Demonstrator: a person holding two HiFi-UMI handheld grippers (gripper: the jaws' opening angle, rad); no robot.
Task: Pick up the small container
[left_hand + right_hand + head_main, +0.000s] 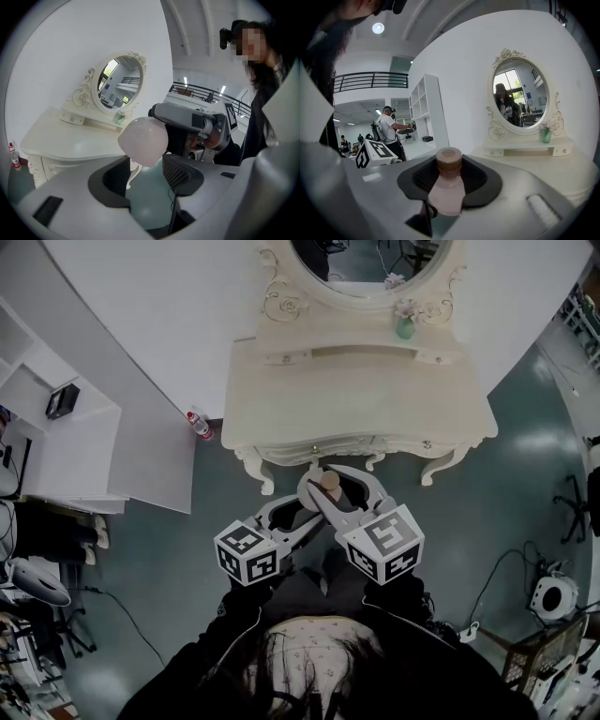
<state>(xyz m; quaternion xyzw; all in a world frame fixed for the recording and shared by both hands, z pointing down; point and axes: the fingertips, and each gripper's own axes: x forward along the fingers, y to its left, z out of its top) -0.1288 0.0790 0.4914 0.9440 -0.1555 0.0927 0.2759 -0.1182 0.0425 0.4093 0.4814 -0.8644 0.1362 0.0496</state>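
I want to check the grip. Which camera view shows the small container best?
The right gripper view: the small container shows both pink body and brown cap. The head view shows only its cap from above; the left gripper view shows only its rounded pink base.

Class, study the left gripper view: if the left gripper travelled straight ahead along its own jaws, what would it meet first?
Most likely the small container, the pink bottle gripped by the right gripper. It sits just past the left gripper's open jaws, though depth is hard to judge here.
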